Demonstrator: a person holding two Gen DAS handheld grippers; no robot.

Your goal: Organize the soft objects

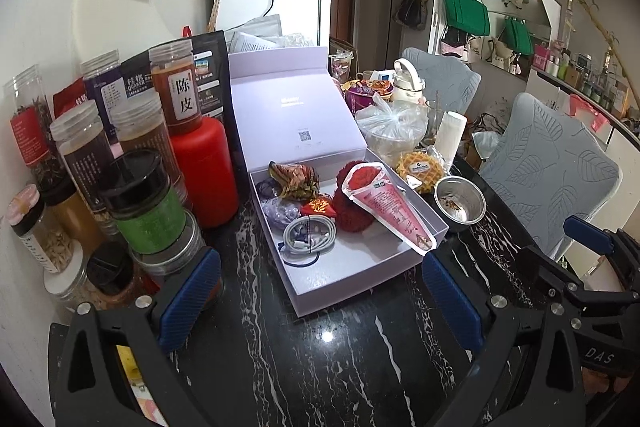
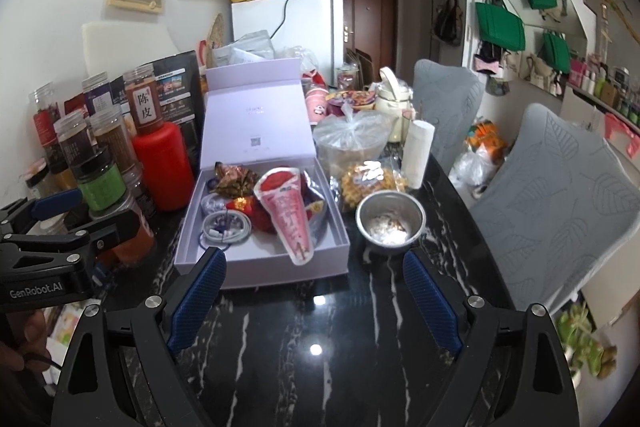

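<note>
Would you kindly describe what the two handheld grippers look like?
Both are black angular frames with silver bolts and ribbed blue finger pads. The left gripper bears white "GenRobot.AI" lettering; the right gripper shows "DAS" on its side.

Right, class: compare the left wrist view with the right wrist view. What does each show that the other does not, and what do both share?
Only the left wrist view shows the right gripper at its right edge. Only the right wrist view shows the left gripper at its left edge and the orange bag on the floor behind the chairs. Both show the open white box, the cone-shaped packet leaning over its rim, and the metal bowl beside it.
</note>
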